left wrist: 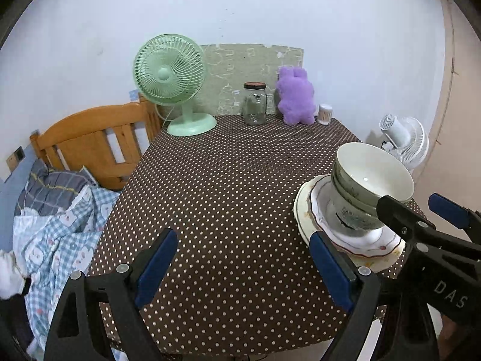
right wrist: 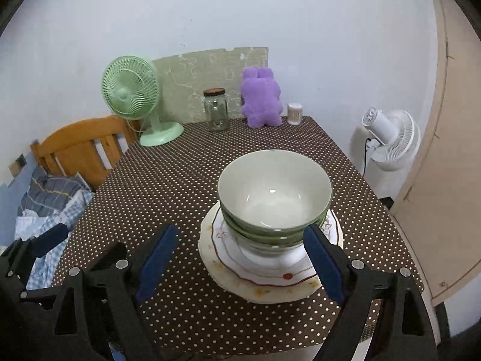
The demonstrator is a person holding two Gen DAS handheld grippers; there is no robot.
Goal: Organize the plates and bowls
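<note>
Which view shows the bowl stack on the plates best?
The right wrist view: the bowl stack sits centred, with its whole top rim, its inside and the plates beneath visible. In the left wrist view the stack is off to the right and partly hidden by the right gripper.

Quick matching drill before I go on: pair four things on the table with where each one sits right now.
Things:
1. stacked bowls
2. table fan
3. glass jar
4. plush toy

Places:
A. back left corner of the table
B. on the stacked plates, near the front right
C. at the back, between the jar and the small white container
D. at the back, between the fan and the plush toy

Pairs: 1-B, 2-A, 3-D, 4-C
</note>
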